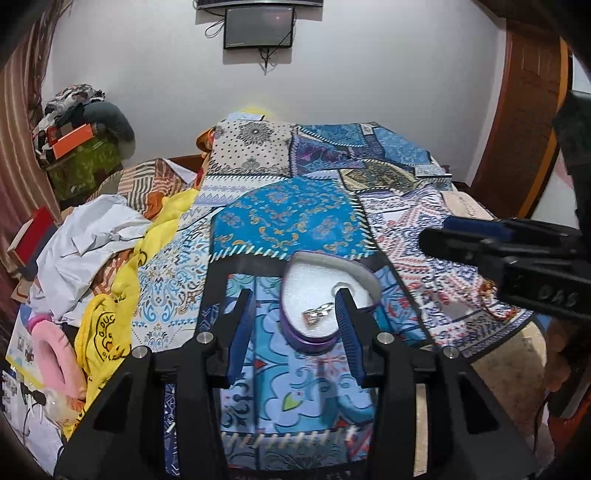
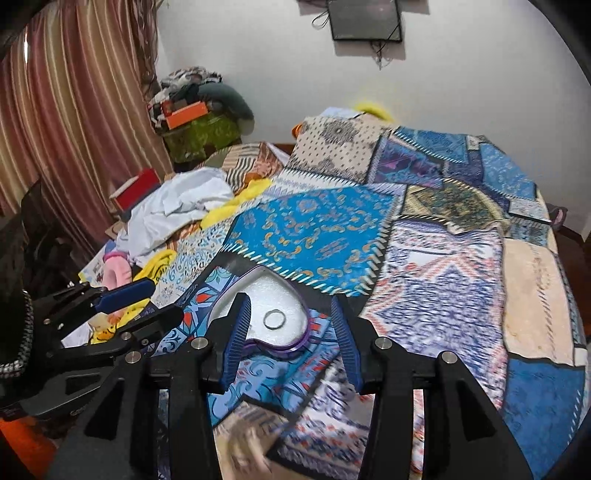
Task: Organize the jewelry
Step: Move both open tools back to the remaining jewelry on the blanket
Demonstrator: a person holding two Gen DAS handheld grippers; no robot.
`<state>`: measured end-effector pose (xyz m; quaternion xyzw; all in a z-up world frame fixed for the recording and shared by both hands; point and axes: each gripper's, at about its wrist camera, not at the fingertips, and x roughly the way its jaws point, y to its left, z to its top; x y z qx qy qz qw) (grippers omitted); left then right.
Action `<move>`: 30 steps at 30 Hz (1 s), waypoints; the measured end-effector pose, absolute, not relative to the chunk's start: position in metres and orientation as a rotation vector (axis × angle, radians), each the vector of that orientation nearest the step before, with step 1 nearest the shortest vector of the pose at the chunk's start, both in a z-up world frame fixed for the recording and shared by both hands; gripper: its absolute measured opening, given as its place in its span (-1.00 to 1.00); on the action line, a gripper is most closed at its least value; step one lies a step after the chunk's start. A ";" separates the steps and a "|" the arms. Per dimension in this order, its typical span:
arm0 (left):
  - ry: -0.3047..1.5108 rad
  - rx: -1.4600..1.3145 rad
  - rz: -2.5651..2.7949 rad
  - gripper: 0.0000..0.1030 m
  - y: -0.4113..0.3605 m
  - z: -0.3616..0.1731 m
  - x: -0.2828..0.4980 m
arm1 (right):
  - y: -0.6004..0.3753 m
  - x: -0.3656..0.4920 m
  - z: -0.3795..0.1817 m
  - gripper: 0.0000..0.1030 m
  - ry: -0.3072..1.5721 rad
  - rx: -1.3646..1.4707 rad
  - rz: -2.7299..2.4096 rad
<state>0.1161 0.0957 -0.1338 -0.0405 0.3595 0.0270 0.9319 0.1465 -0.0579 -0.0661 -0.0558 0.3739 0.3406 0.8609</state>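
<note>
Left gripper (image 1: 295, 310) wide, nothing between pads, fingers straddling heart-shaped box (image 1: 325, 291); right finger tip just beside ring (image 1: 316, 314) on white foam insert. Right gripper (image 2: 290, 317) wide too, empty, hovering over same box (image 2: 273, 306), ring (image 2: 274, 319) lying flat between its fingers. Box sits on patchwork bedspread (image 1: 288, 218), near front part of bed. Open cloth beyond and right of box. Left edge crowded: yellow cloth (image 1: 110, 321), white cloth (image 1: 88, 240). Wall-mounted screen (image 1: 258, 27) far back.
</note>
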 end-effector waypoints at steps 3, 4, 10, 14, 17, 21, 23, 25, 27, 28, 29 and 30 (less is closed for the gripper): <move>0.725 -0.072 0.033 -0.13 0.083 -0.128 0.116 | -0.076 0.139 -0.055 -0.19 0.749 -0.115 0.684; 0.722 -0.067 0.026 -0.12 0.078 -0.127 0.116 | -0.084 0.136 -0.051 -0.19 0.736 -0.114 0.673; 0.706 -0.048 -0.026 -0.08 0.047 -0.118 0.119 | -0.122 0.124 -0.034 -0.19 0.684 -0.113 0.607; 0.706 -0.039 -0.075 -0.08 0.024 -0.113 0.123 | -0.152 0.118 -0.031 -0.18 0.665 -0.105 0.556; 0.702 -0.025 -0.114 -0.07 0.007 -0.110 0.126 | -0.175 0.115 -0.034 -0.18 0.664 -0.090 0.508; 0.716 -0.012 -0.160 0.00 -0.015 -0.114 0.133 | -0.203 0.115 -0.046 -0.18 0.700 -0.055 0.457; 0.734 -0.007 -0.181 0.00 -0.024 -0.120 0.137 | -0.212 0.115 -0.054 -0.18 0.722 -0.053 0.433; 0.753 0.001 -0.197 0.00 -0.034 -0.127 0.141 | -0.221 0.116 -0.062 -0.18 0.745 -0.047 0.417; 0.768 0.011 -0.205 0.00 -0.041 -0.136 0.144 | -0.228 0.119 -0.071 -0.18 0.770 -0.040 0.407; 0.775 0.015 -0.207 0.00 -0.043 -0.139 0.146 | -0.229 0.119 -0.074 -0.18 0.779 -0.039 0.404; 0.787 0.021 -0.212 0.00 -0.046 -0.144 0.148 | -0.233 0.120 -0.079 -0.18 0.787 -0.038 0.402; 0.796 0.025 -0.214 0.00 -0.048 -0.148 0.150 | -0.234 0.122 -0.083 -0.18 0.798 -0.037 0.399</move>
